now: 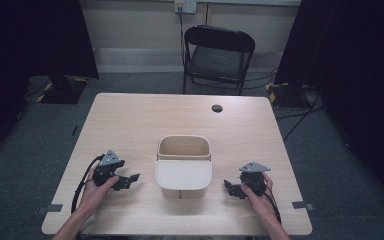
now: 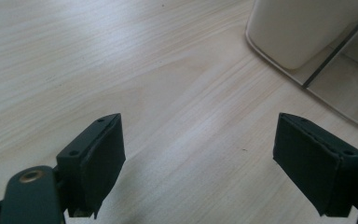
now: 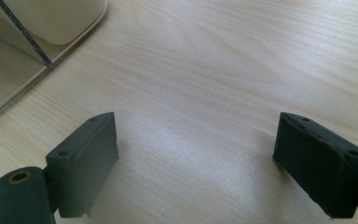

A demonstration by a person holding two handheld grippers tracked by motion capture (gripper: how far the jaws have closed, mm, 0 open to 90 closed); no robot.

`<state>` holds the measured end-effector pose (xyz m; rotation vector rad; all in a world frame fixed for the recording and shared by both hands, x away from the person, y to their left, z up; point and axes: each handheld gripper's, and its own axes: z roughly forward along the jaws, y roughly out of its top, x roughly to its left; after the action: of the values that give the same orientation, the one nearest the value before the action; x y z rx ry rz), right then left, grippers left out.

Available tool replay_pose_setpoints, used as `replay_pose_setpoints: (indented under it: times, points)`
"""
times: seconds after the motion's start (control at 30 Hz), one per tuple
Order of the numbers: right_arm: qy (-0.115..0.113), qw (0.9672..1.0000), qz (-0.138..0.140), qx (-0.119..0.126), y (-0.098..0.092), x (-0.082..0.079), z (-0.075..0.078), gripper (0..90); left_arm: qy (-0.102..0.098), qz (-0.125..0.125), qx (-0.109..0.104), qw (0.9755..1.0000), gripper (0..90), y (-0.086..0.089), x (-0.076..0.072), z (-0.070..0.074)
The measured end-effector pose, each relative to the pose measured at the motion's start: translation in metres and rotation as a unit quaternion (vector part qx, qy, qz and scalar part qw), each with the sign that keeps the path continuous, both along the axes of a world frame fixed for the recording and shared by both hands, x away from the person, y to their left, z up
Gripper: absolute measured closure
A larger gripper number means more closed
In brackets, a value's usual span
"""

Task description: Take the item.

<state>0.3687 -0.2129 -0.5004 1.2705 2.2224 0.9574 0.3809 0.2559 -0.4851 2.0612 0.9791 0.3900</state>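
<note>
You hold the left gripper (image 1: 131,179) and right gripper (image 1: 228,186) wide open and empty, flanking the beige bin (image 1: 184,166) at frame centre, ready to grasp it.

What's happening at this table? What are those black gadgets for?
A person sits at a wooden table with a two-jaw gripper in each hand. The left gripper and right gripper rest either side of a beige bin with a swing lid. Both have their jaws open and empty, pointing toward the bin; neither touches it.
</note>
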Motion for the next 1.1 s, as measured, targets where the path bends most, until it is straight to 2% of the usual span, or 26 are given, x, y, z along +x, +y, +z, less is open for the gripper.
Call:
replay_pose_setpoints:
  times: [0.43, 0.53, 0.63, 0.83, 0.93, 0.97, 1.0, 1.1]
  points:
    - [0.0, 1.0, 0.0, 0.0, 0.0, 0.0, 0.0, 12.9, -0.018, -0.023, -0.018, 0.9994, 16.5, -0.007, -0.009, 0.01]
    - [0.0, 1.0, 0.0, 0.0, 0.0, 0.0, 0.0, 12.9, -0.022, -0.028, -0.03, 0.9989, 17.2, -0.008, -0.012, 0.012]
    - [0.0, 1.0, 0.0, 0.0, 0.0, 0.0, 0.0, 12.9, -0.034, -0.036, -0.046, 0.9977, 18.1, -0.009, -0.016, 0.017]
    - [0.0, 1.0, 0.0, 0.0, 0.0, 0.0, 0.0, 12.9, -0.042, -0.05, -0.063, 0.9959, 19.0, -0.011, -0.02, 0.022]
    - [0.0, 1.0, 0.0, 0.0, 0.0, 0.0, 0.0, 12.9, -0.043, -0.054, -0.061, 0.9957, 19.0, -0.012, -0.021, 0.023]
    - [0.0, 1.0, 0.0, 0.0, 0.0, 0.0, 0.0, 12.8, -0.045, -0.057, -0.071, 0.9948, 19.0, -0.013, -0.023, 0.024]
    - [0.0, 1.0, 0.0, 0.0, 0.0, 0.0, 0.0, 12.9, -0.045, -0.057, -0.071, 0.9948, 19.1, -0.013, -0.023, 0.024]
    - [0.0, 1.0, 0.0, 0.0, 0.0, 0.0, 0.0, 12.9, -0.05, -0.072, -0.081, 0.9928, 19.0, -0.015, -0.026, 0.027]
